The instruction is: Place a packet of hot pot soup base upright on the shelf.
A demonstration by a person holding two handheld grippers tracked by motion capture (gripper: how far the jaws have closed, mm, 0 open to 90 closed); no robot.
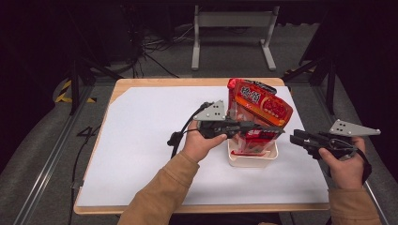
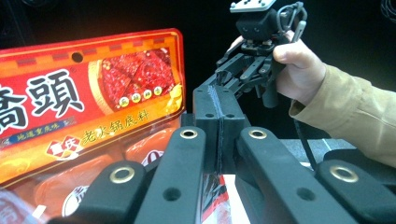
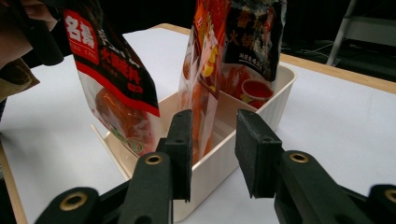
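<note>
Glossy red plastic-film pouches (image 1: pixel 259 110) stand in a smooth cream plastic tub (image 1: pixel 252 161). Under the tub lies a matt white sheet (image 1: pixel 141 140), which covers a pale wooden table (image 1: pixel 197 81). Beside the tub, matt black gripper jaws with brass-coloured rivets.

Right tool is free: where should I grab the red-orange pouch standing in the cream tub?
Pinch the red-orange pouch by its flat top seal, coming from above on the right. It stands upright in the cream tub, so that thin edge is exposed; the right tool waits open beside it.
</note>
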